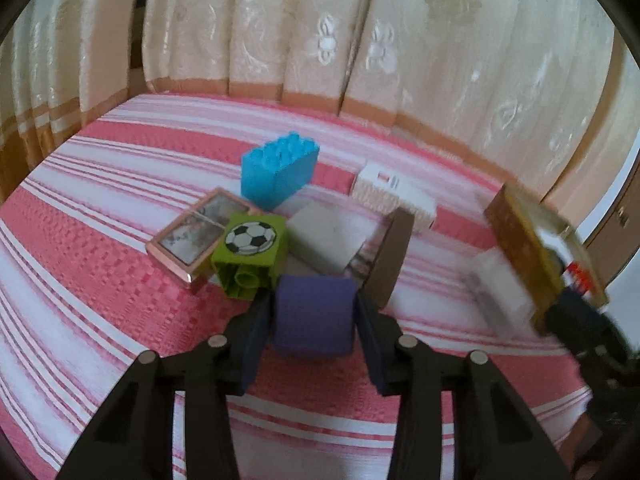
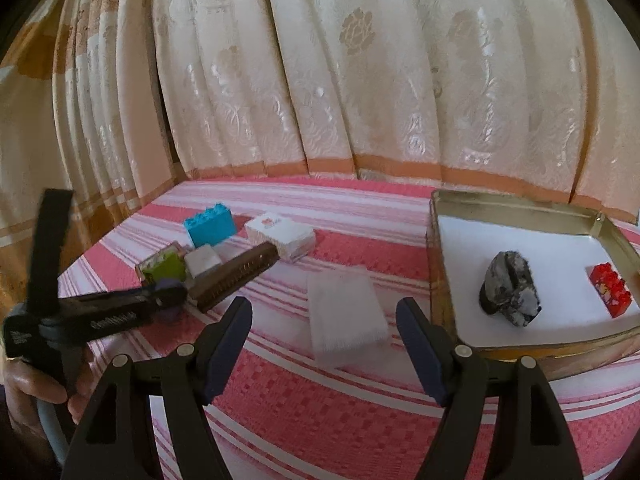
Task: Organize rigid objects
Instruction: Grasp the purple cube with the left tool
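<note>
My left gripper [image 1: 314,308] is shut on a purple block [image 1: 314,316], just above the striped cloth, in front of a green football block [image 1: 250,250]. Behind it lie a blue brick [image 1: 280,172], a framed picture [image 1: 198,232], a white block [image 1: 326,238], a brown harmonica [image 1: 394,256] and a white ribbed box [image 1: 394,196]. My right gripper [image 2: 324,320] is open and empty, above a white foam pad [image 2: 346,316]. The gold tin tray [image 2: 438,264] to its right holds a grey stone [image 2: 510,294] and a red brick [image 2: 610,288]. The left gripper [image 2: 168,292] also shows in the right wrist view.
A pink and white striped cloth [image 1: 100,280] covers the surface. Cream curtains [image 2: 360,80] hang close behind its far edge. In the left wrist view the gold tray [image 1: 532,248] and the right gripper [image 1: 580,308] appear blurred at the right.
</note>
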### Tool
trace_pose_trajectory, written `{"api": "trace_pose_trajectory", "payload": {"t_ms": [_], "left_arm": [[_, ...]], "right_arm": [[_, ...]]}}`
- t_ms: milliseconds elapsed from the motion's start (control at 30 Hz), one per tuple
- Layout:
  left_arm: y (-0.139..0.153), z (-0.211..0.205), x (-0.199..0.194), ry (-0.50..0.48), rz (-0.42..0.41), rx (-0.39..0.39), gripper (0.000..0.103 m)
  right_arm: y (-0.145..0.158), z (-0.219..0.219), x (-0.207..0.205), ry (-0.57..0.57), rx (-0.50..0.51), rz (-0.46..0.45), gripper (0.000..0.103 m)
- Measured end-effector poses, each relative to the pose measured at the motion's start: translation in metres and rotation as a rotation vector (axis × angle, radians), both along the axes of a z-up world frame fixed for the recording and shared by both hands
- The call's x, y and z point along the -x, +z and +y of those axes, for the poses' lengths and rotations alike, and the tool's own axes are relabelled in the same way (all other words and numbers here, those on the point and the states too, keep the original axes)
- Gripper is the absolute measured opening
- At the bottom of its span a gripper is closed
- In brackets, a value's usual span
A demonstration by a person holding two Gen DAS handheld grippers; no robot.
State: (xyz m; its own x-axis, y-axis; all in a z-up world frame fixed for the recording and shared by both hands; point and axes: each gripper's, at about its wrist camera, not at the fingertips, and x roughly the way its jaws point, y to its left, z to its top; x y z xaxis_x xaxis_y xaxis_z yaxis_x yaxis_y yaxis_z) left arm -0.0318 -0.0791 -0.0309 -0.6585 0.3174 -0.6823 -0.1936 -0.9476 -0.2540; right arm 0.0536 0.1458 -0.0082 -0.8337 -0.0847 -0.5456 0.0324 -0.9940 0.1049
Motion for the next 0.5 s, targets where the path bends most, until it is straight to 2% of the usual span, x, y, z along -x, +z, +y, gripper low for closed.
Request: {"api": "trace_pose_trajectory", "payload": {"t_ms": [133,367,500], "left_arm": [[0.006,-0.008,-0.004,0.029,0.053,-0.078,0.039],[0.016,-0.007,-0.012,0.021,0.137,-0.091,0.04],[0.021,-0.007,-0.017,0.026,0.183,-0.081,0.04]], "right_arm": [[-0.005,0.0,0.009,0.025,0.036,-0.042,0.075],[-0.014,-0.004,0.036,-0.013,0.006,-0.12,0.072],[-0.016,-0.012,0.044,-0.02,-0.047,-0.138,0.072]]}}
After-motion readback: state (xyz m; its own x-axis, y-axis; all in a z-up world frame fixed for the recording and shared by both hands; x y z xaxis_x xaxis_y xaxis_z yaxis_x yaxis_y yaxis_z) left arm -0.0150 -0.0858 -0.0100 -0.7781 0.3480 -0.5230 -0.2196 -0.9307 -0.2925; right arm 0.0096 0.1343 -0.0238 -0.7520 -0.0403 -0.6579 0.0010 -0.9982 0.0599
